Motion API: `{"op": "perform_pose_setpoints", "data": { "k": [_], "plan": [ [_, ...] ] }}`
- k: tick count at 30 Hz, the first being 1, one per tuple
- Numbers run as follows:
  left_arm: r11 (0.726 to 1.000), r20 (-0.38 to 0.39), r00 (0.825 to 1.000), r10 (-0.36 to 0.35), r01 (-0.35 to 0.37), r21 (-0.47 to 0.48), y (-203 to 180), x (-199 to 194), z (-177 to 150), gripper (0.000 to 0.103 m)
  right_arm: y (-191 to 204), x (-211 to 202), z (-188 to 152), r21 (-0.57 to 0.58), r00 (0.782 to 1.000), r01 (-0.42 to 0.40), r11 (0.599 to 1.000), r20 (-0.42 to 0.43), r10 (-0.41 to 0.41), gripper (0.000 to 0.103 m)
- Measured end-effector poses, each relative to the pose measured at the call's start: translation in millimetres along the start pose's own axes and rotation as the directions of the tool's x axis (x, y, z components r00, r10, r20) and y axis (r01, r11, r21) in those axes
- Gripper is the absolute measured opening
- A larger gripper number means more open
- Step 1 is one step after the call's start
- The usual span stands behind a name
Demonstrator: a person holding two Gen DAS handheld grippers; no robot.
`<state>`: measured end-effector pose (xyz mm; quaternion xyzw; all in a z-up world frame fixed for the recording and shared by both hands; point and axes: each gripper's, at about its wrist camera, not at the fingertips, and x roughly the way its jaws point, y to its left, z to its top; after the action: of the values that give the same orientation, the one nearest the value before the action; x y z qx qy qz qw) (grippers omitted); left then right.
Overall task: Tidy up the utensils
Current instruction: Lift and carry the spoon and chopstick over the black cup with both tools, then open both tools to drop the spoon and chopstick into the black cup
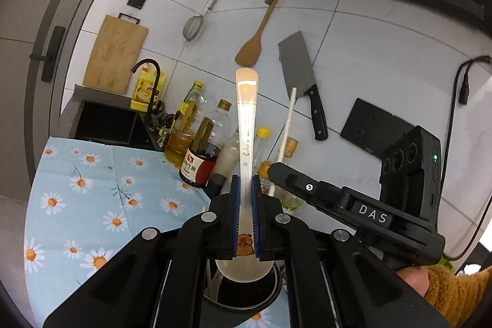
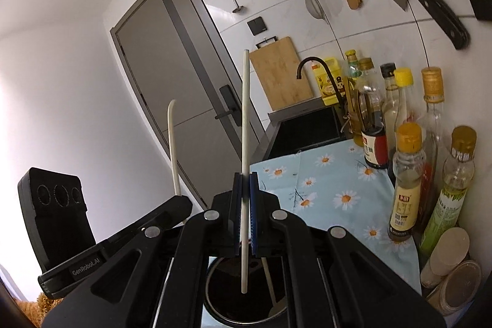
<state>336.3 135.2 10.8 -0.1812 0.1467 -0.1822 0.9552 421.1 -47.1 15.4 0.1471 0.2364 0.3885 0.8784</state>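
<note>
While your left tool clamps a white cartoon-printed spoon with the handle pointing up and the bowl hanging just over the dark round holder, your right tool pinches a white chopstick upright, its lower end dipping inside that holder. The holder stands on the daisy-patterned cloth over the worktop, and another pale stick, perhaps a second chopstick, already leans inside it.
</note>
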Motion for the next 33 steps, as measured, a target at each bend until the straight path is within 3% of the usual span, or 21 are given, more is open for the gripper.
{"op": "perform_pose_setpoints", "data": {
  "k": [14, 17, 33],
  "plan": [
    [0.998, -0.094, 0.994, 0.054, -0.05, 0.045, 7.0, 25.8, -32.7, 0.006, -10.2, 14.4, -33.1, 0.015, 0.997, 0.034, 0.999, -0.073, -0.033, 0.006],
    [0.997, -0.143, 0.988, 0.063, -0.057, 0.043, 6.5, 28.8, -34.7, 0.007, -12.5, 14.9, -36.2, 0.035, 0.994, 0.059, 0.998, -0.091, -0.055, 0.021],
    [0.995, -0.147, 0.985, 0.089, -0.082, 0.054, -6.9, 2.9, -31.3, 0.007, -5.3, -20.3, -33.0, 0.046, 0.995, 0.076, 0.996, -0.064, -0.073, 0.022]
  ]
}}
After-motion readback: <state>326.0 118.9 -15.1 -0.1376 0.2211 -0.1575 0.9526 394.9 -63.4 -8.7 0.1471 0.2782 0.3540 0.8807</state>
